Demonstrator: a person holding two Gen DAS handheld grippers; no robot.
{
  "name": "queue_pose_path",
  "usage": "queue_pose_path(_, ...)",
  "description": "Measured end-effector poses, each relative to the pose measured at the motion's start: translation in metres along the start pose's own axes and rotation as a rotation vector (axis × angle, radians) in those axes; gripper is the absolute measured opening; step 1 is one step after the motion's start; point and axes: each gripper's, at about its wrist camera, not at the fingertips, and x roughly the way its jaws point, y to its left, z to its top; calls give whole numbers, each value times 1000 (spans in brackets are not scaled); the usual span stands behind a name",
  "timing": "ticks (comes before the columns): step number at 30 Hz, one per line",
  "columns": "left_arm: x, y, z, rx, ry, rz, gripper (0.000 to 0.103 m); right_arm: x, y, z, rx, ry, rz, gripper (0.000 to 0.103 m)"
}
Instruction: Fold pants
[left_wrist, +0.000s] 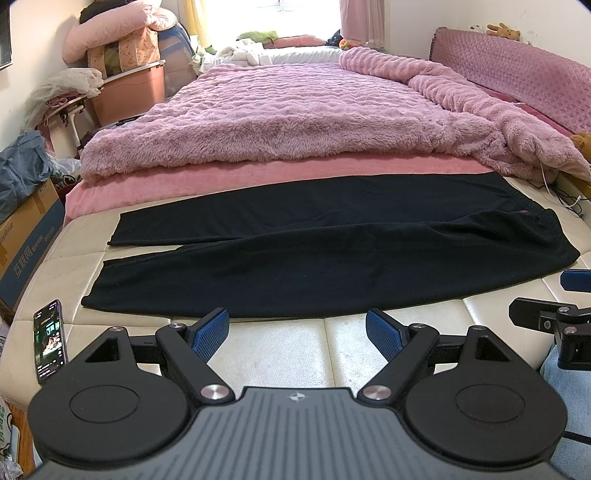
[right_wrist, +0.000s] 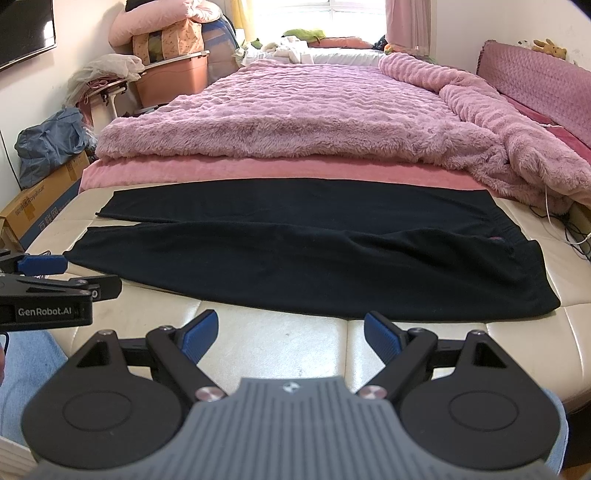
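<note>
Black pants (left_wrist: 314, 243) lie flat across the cream padded bench, waistband to the right, both legs stretching left with a thin gap between them; the right wrist view shows the same pants (right_wrist: 295, 254). My left gripper (left_wrist: 297, 332) hovers open just short of the near leg's hem edge, nothing between its blue pads. My right gripper (right_wrist: 291, 334) is likewise open and empty, just before the pants' near edge. The right gripper's side shows at the right edge of the left wrist view, and the left gripper (right_wrist: 44, 264) at the left edge of the right wrist view.
The cream bench (left_wrist: 284, 350) abuts a bed with a fluffy pink blanket (left_wrist: 295, 122). A phone (left_wrist: 50, 339) lies on the bench's left end. Cardboard boxes (left_wrist: 29, 229), bags and a pink storage bin (left_wrist: 129, 92) crowd the floor on the left. Cables (right_wrist: 576, 229) trail at the bench's right end.
</note>
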Motion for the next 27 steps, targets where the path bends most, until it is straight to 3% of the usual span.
queue_pose_path(27, 3, -14, 1, 17, 13, -14, 98, 9, -5, 4, 31, 26, 2, 82)
